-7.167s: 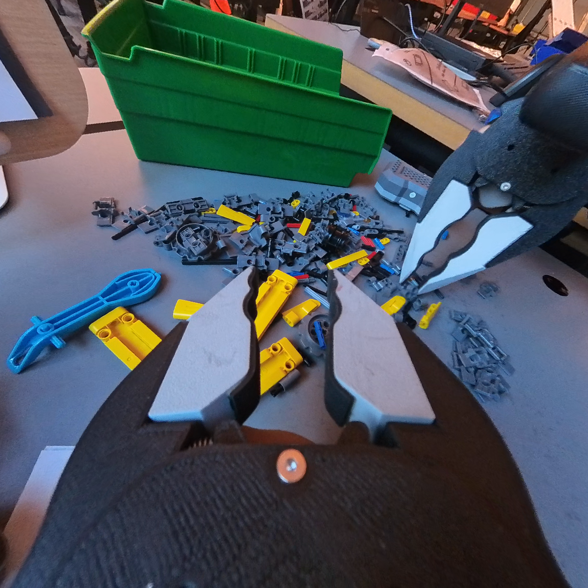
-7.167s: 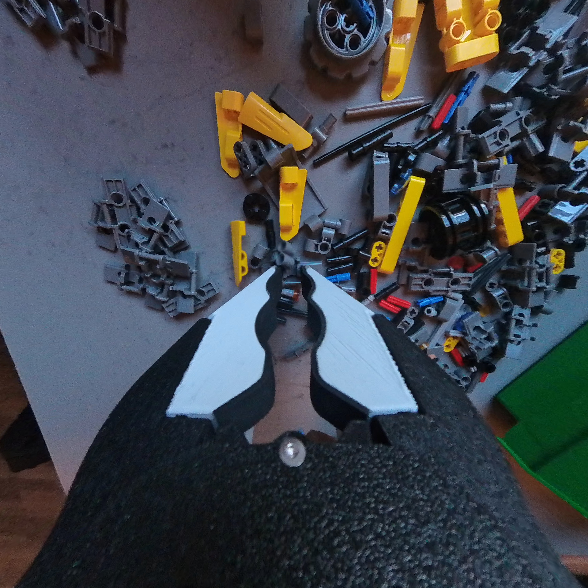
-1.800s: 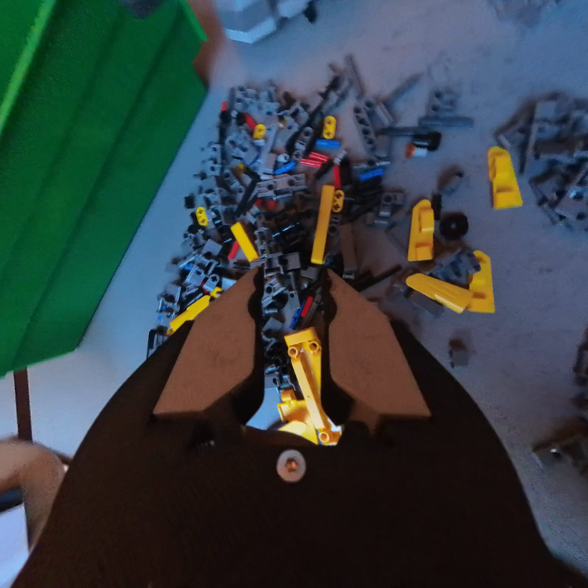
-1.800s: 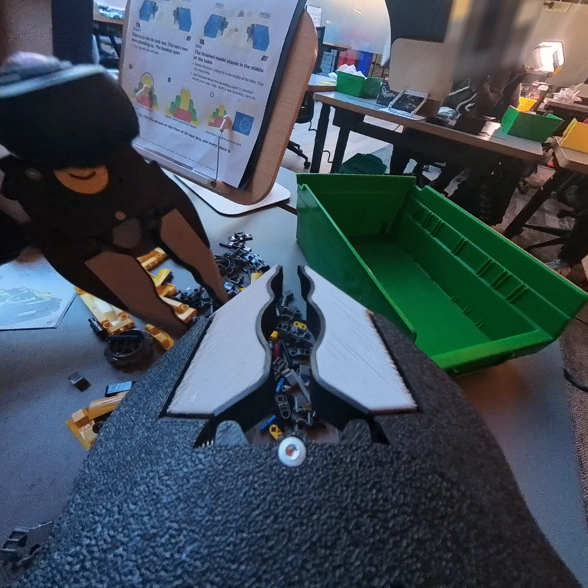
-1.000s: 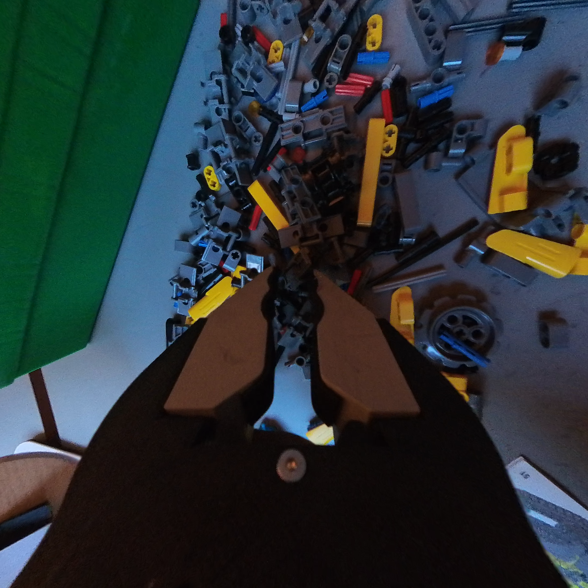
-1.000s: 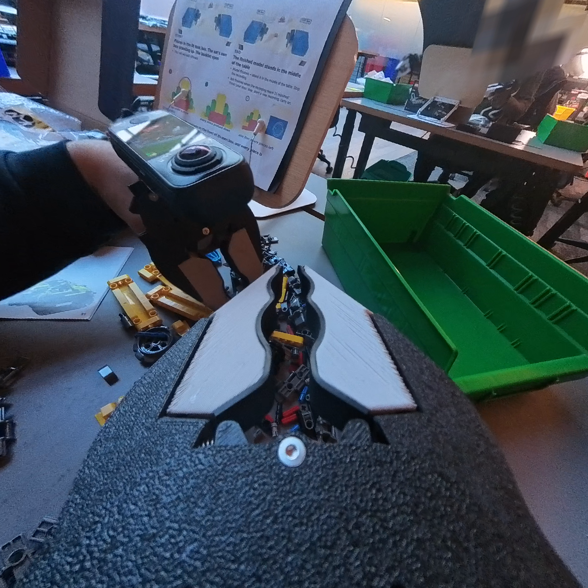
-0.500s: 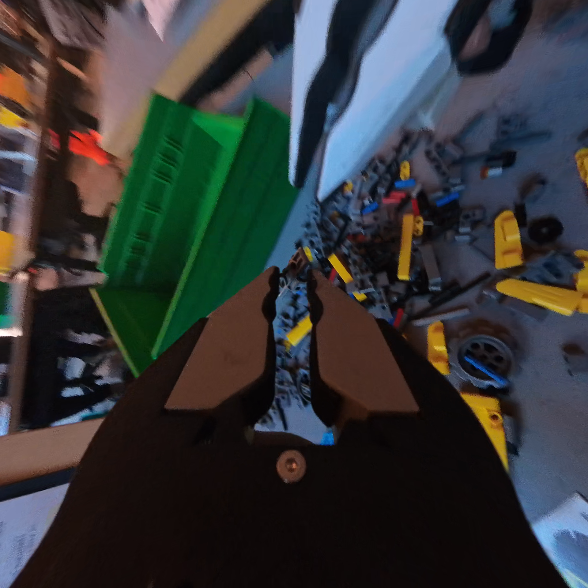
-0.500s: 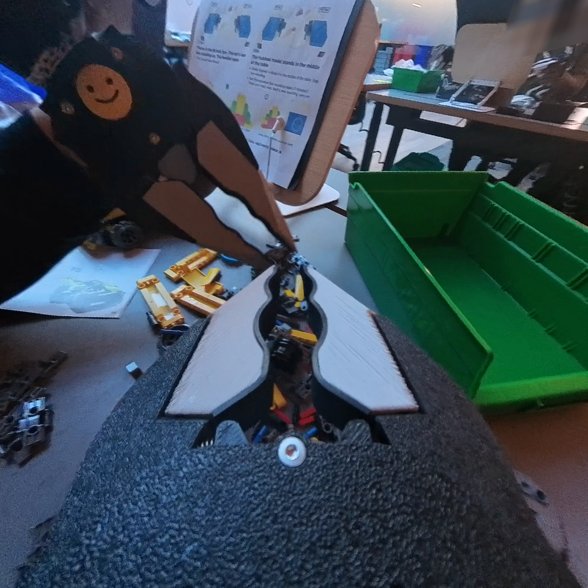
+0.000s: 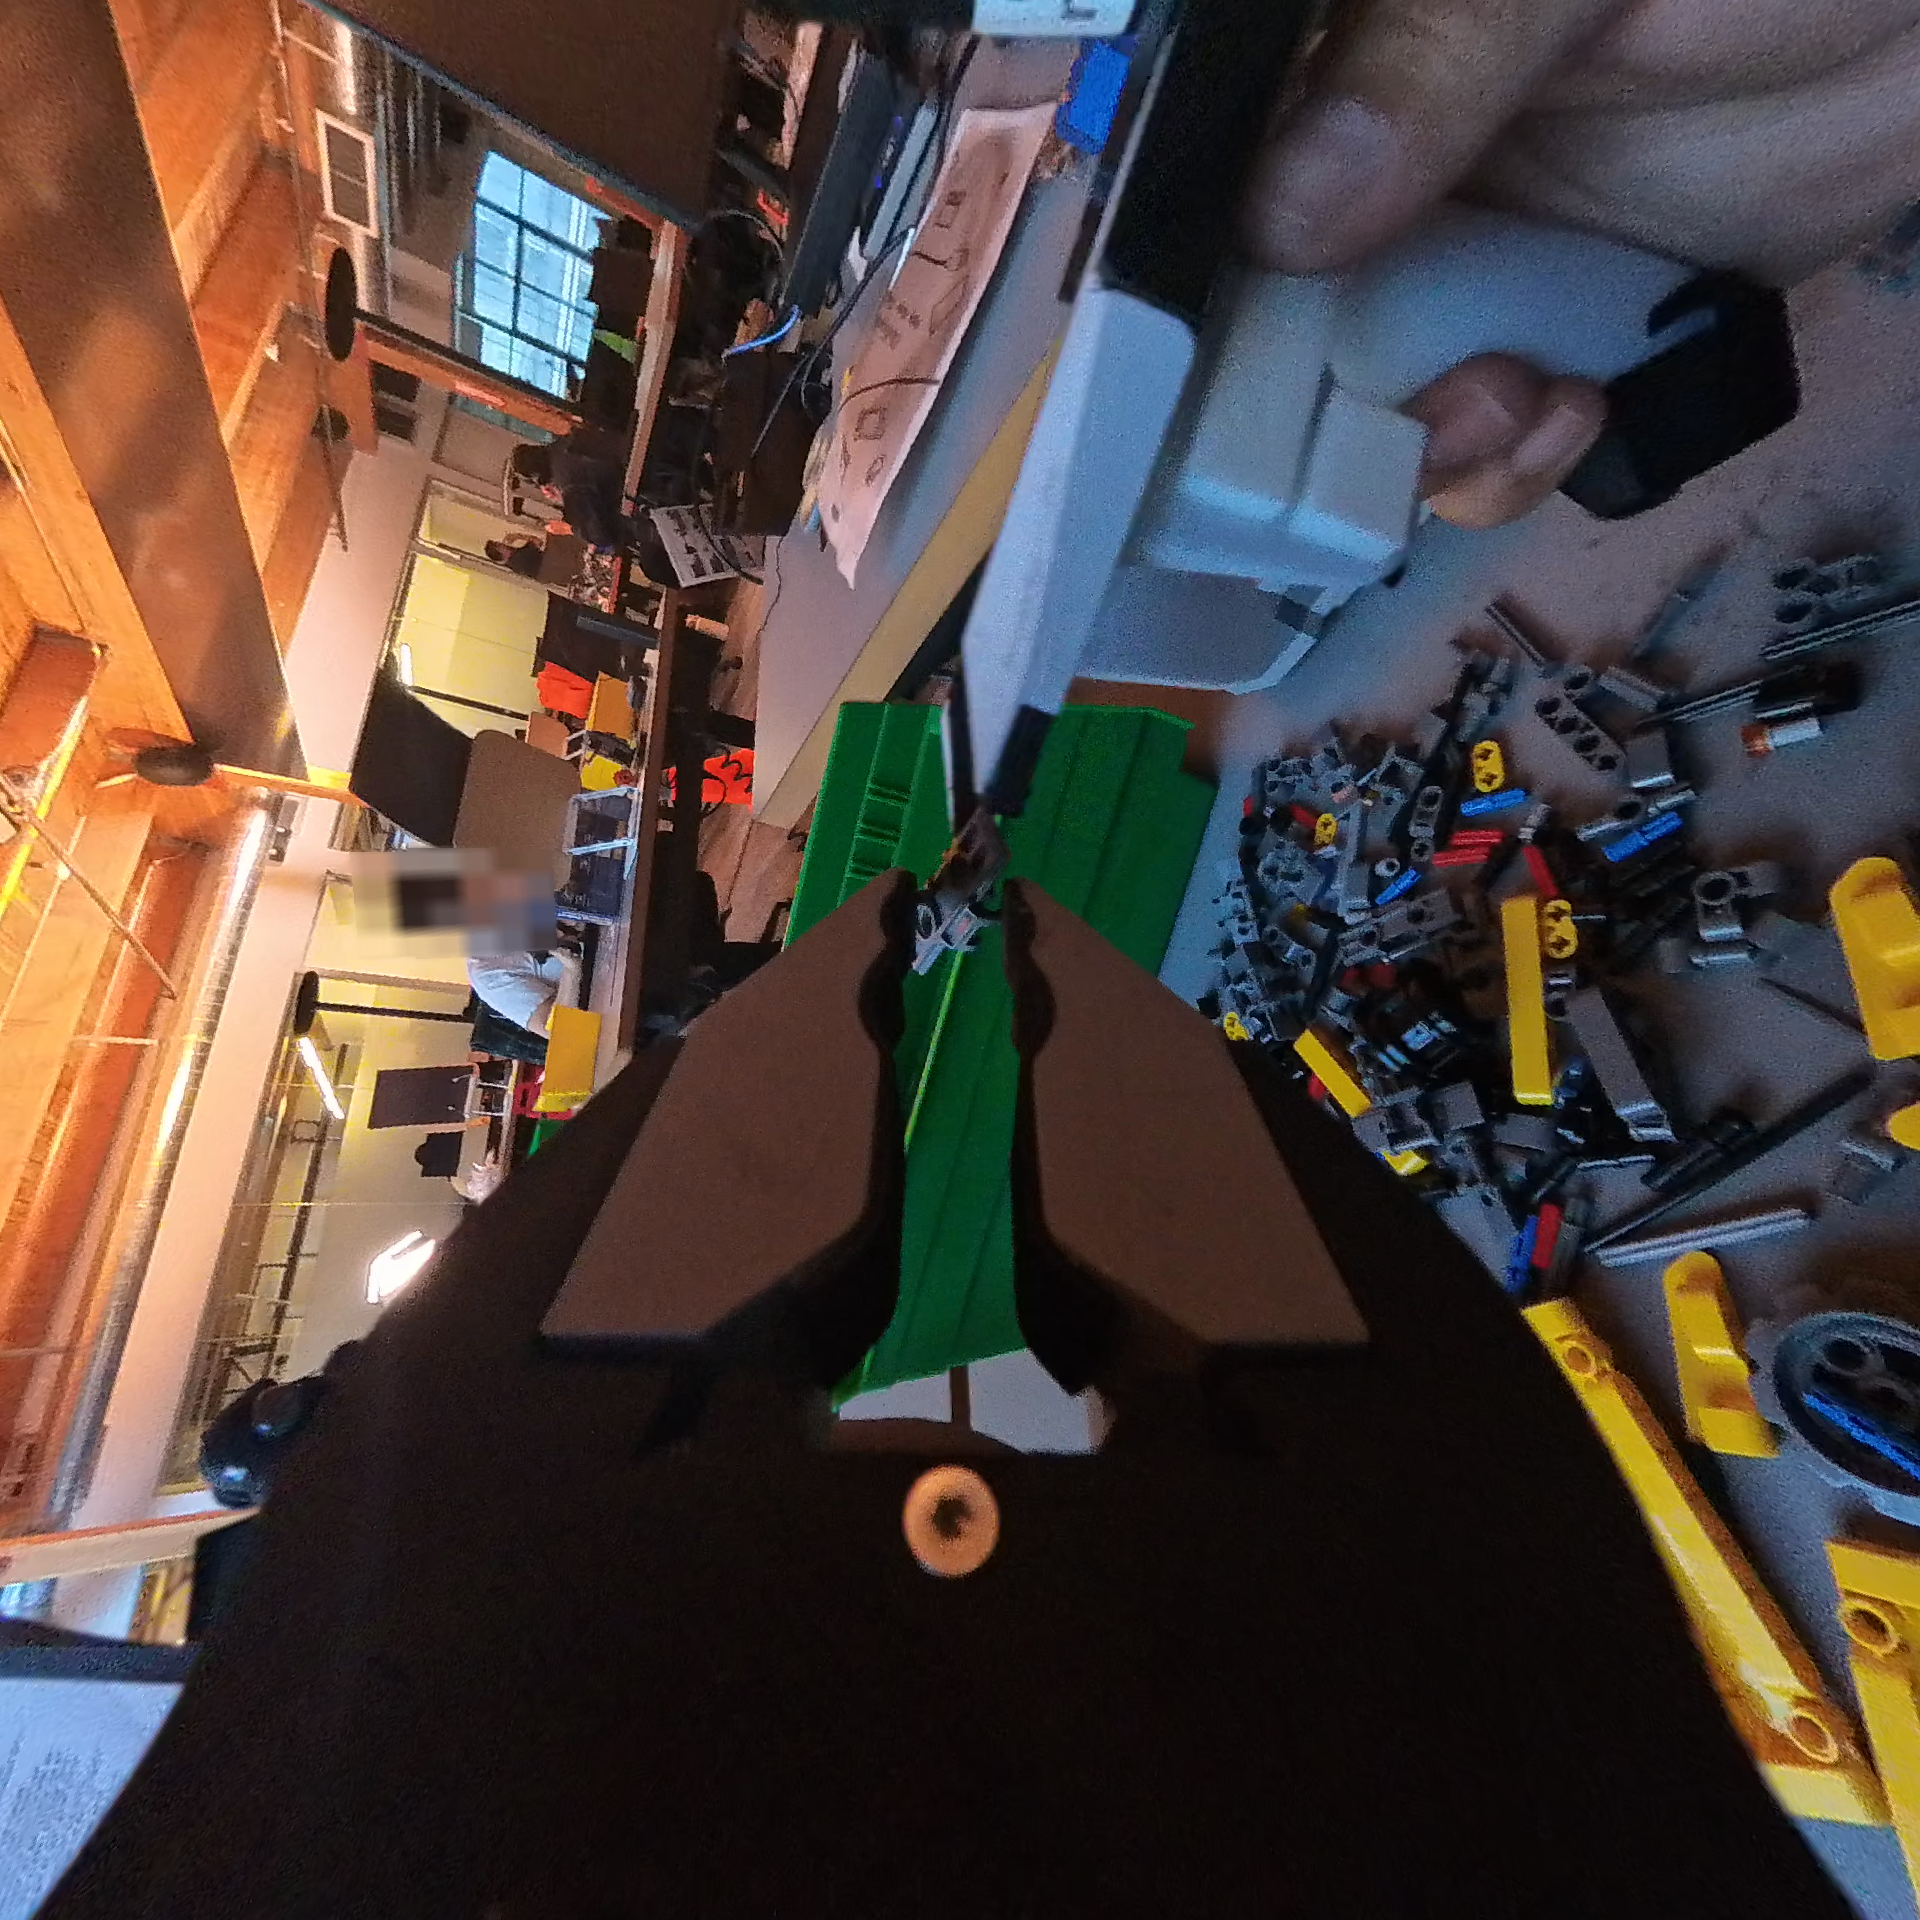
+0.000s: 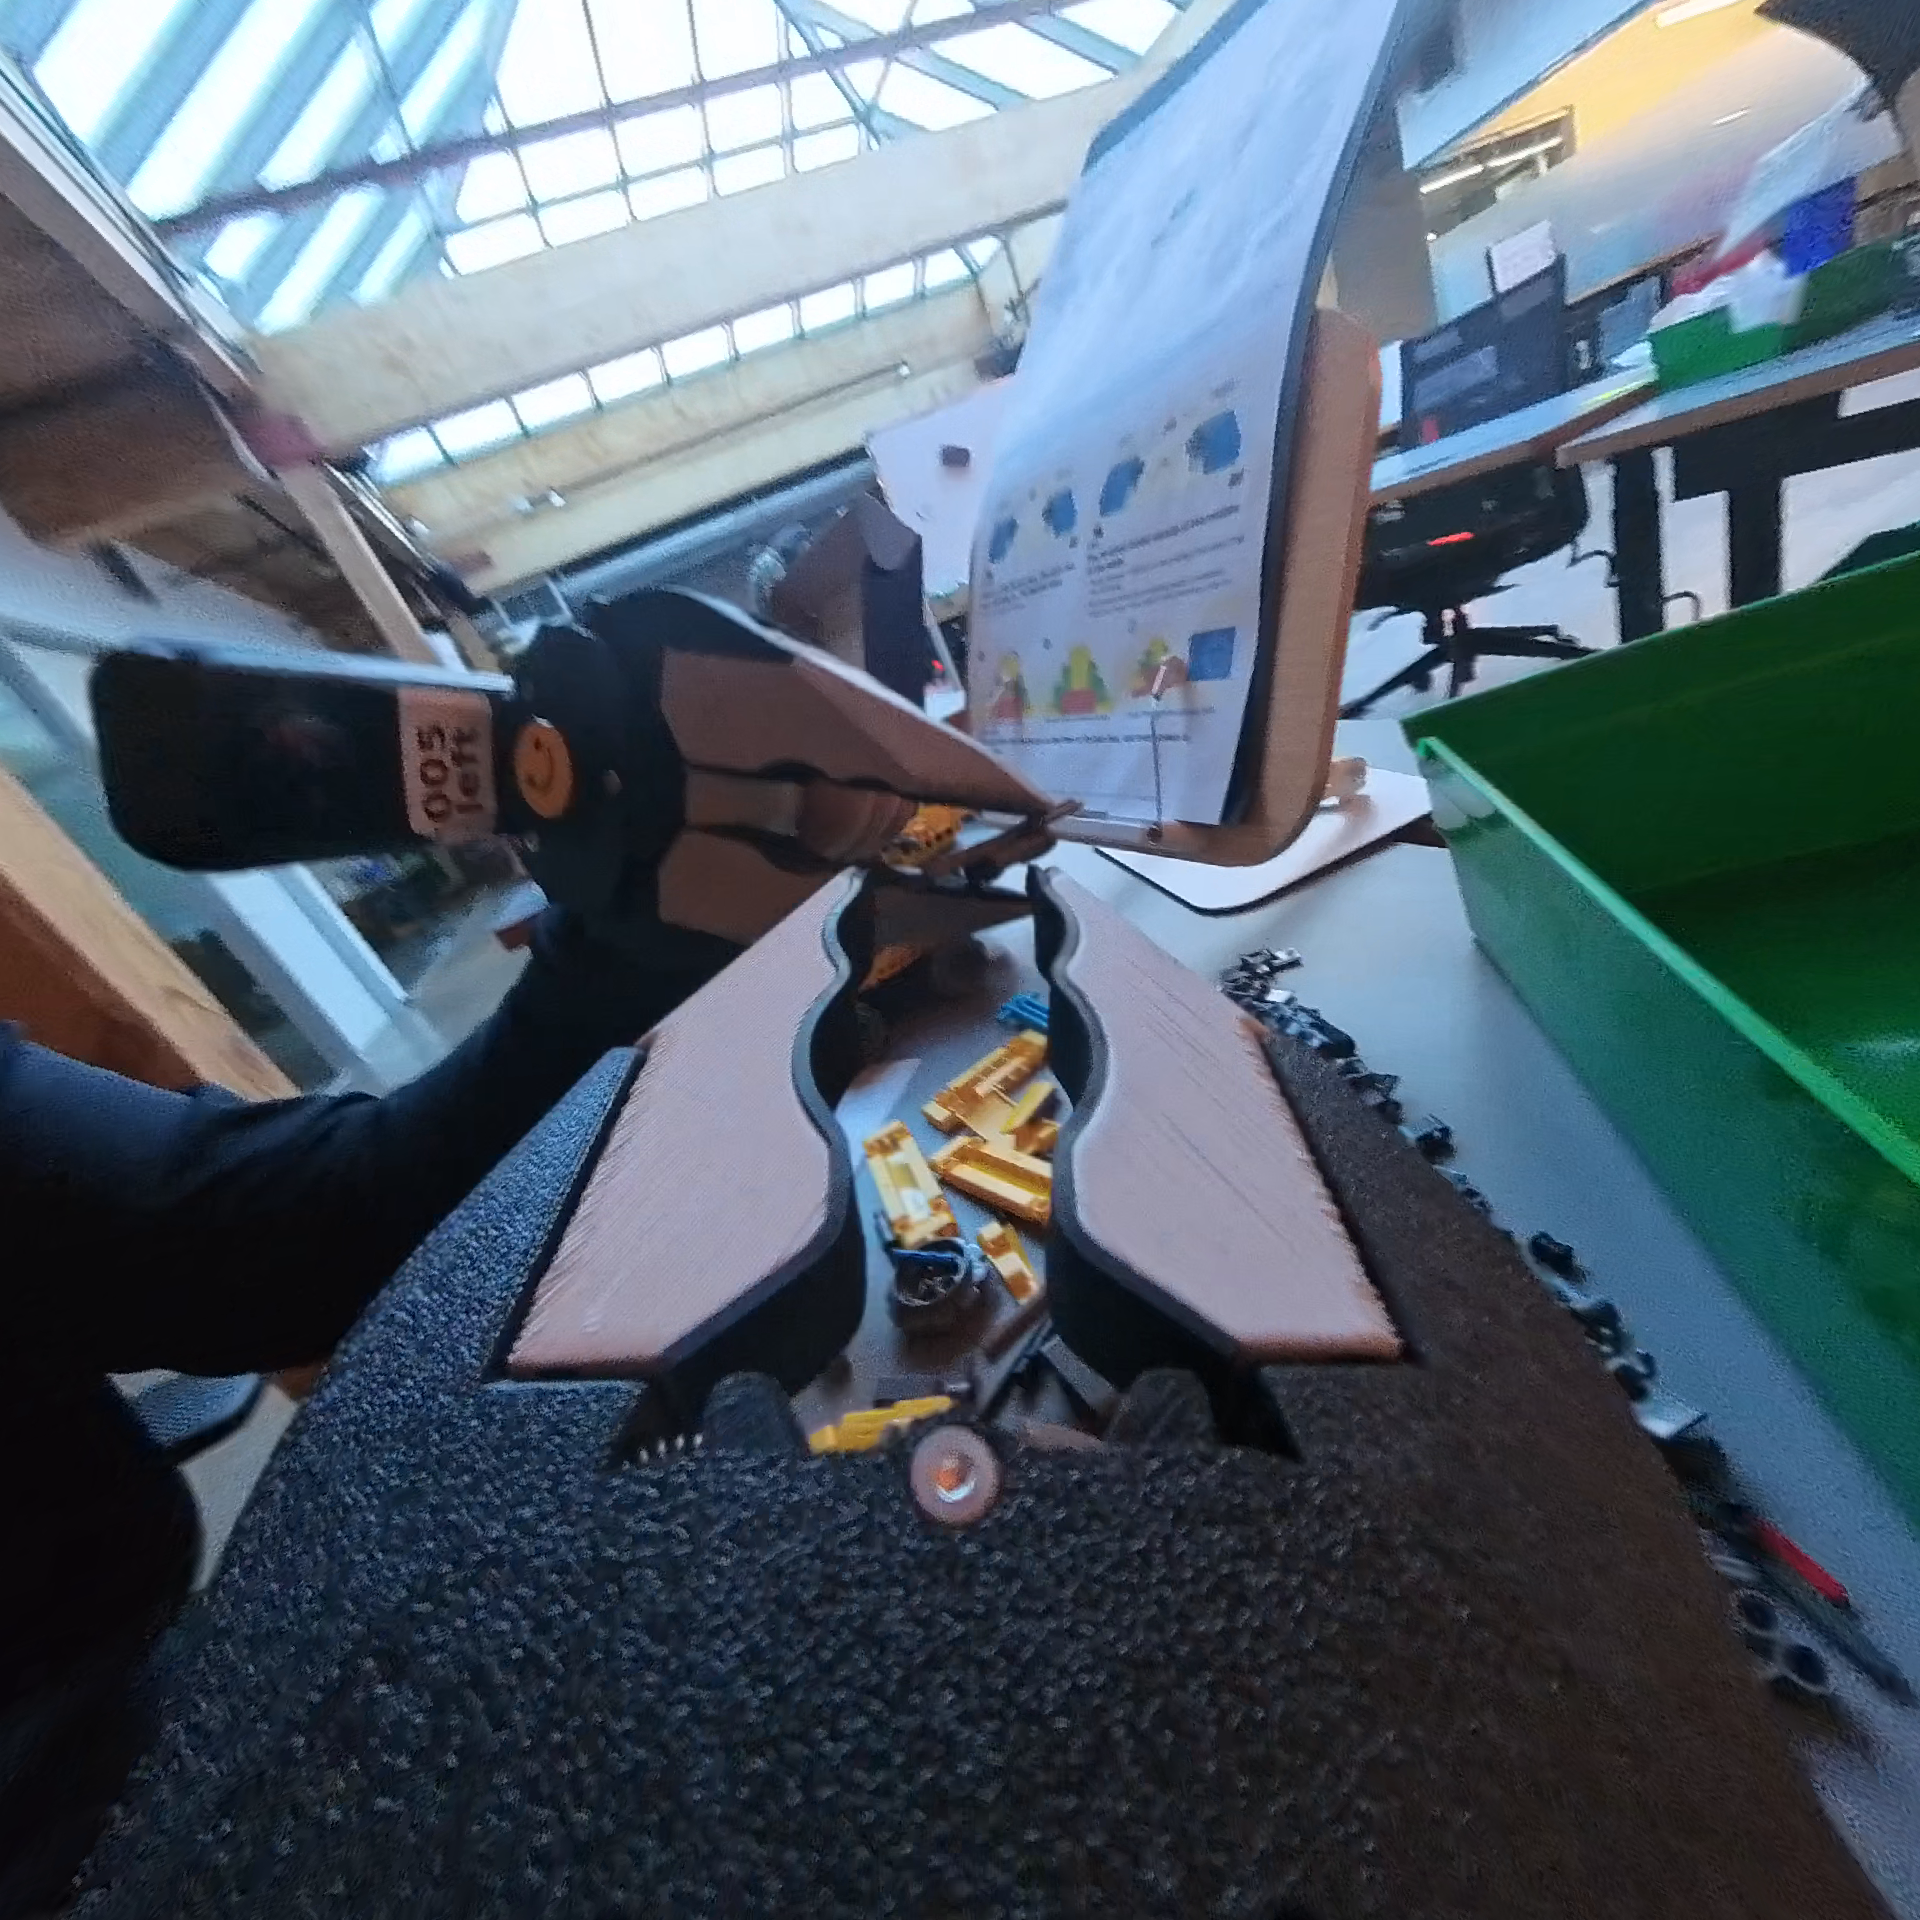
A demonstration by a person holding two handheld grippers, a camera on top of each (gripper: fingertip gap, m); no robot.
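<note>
Small grey piece (image 9: 948,923), with a fleck of red on it, is pinched at the very tips of my left gripper (image 9: 954,896), lifted clear of the table (image 10: 1351,987). The claw is closed down to a narrow slit with only that piece in it.

Reading the right wrist view from the left: a dark sleeve (image 10: 208,1195) comes in from the near left, and the left gripper lies almost level, pointing right. Its tips sit just above and beyond the tips of my right gripper (image 10: 945,888). The right claw is partly open and I see nothing between its fingers. From the left wrist view one of its pale fingers reaches down to the small grey piece, touching it or very nearly; I cannot tell which.

Through the gap in the right claw, yellow panels (image 10: 987,1143) and a dark wheel (image 10: 935,1283) lie on the table. Farther right an instruction board (image 10: 1164,520) stands upright on a wooden stand. At the far right is a green bin (image 10: 1662,831); the part of its inside that I can see shows no pieces.

In the left wrist view the held piece lines up in front of the bin, though I cannot judge whether it is above it. A large pile of grey, black, red, blue and yellow parts (image 9: 1455,987) lies loose on the table beside the bin.
</note>
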